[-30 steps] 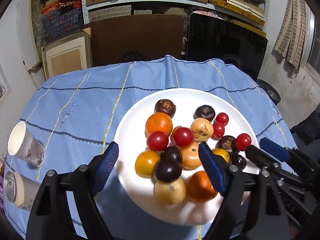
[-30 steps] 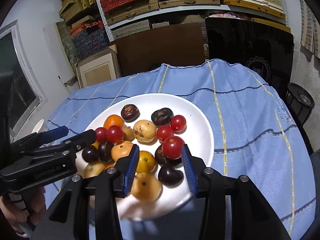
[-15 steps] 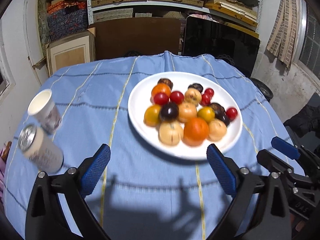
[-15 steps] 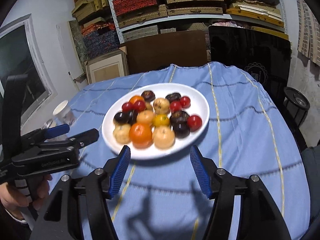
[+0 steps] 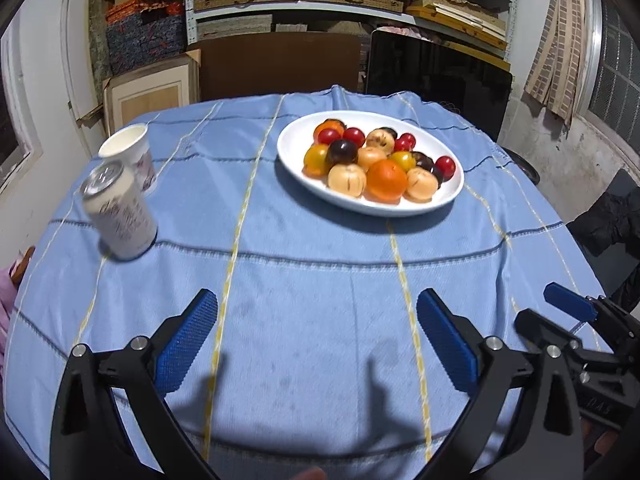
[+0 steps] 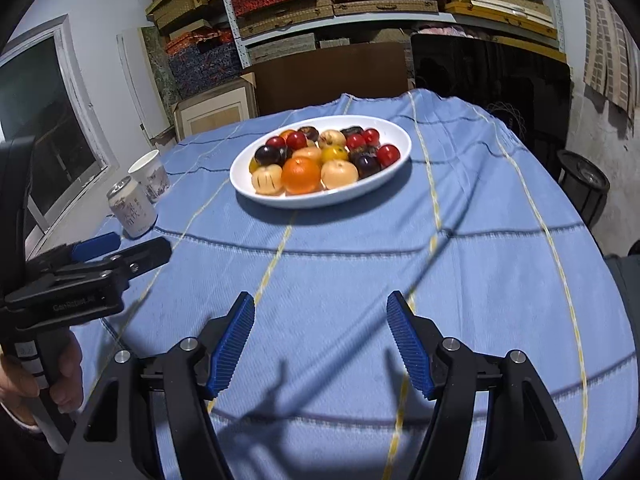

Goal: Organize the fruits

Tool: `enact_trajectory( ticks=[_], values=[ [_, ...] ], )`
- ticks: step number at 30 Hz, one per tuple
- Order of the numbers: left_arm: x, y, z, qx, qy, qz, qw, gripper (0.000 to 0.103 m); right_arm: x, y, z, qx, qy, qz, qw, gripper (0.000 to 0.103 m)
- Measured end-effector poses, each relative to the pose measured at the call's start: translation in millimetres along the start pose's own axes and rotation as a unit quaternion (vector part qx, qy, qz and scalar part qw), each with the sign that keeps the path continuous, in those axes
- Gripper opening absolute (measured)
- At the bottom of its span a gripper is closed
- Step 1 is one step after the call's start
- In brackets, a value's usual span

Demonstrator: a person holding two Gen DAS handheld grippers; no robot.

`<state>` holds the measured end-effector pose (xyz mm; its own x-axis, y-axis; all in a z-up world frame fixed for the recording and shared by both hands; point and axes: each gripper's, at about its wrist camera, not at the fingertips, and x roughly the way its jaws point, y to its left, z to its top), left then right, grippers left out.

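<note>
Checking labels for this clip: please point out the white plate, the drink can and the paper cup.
white plate (image 5: 384, 209), left wrist view, bare front rim.
drink can (image 5: 122, 216), left wrist view, middle of its side.
paper cup (image 6: 154, 178), right wrist view, outer wall.

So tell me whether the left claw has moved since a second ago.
Yes. The left claw has backed away from the white plate toward the table's near edge, empty, jaws just opening.

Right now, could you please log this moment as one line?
left gripper: open, empty | right gripper: open, empty, jaws just widening | fruits: all on white plate | both clear of plate
</note>
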<state>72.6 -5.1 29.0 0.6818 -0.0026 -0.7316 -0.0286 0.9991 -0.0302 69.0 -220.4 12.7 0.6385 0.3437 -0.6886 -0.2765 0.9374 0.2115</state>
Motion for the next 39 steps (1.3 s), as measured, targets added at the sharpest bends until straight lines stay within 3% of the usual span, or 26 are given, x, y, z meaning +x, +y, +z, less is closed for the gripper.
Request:
enact_trajectory(
  ticks=[6, 18, 28, 39],
  values=[
    [-1, 7, -16, 0.0, 0.007, 0.023, 0.9997, 0.098, 0, 11, -7, -0.012, 0.002, 0.005, 1.0, 0.069],
    [-1, 10, -23, -0.003, 0.013, 0.025, 0.9996, 0.098, 5, 15, -12, -0.015, 0.009, 0.004, 1.0, 0.07],
    [-1, 2, -29, 0.014, 0.0, 0.039, 0.9992, 0.098, 15, 14, -20, -0.017, 0.02, -0.023, 0.999, 0.08],
    [18, 3, -37, 0.008, 0.031, 0.037, 0.9988, 0.098, 27, 12, -26, -0.013, 0.037, -0.04, 0.998, 0.081]
  ],
)
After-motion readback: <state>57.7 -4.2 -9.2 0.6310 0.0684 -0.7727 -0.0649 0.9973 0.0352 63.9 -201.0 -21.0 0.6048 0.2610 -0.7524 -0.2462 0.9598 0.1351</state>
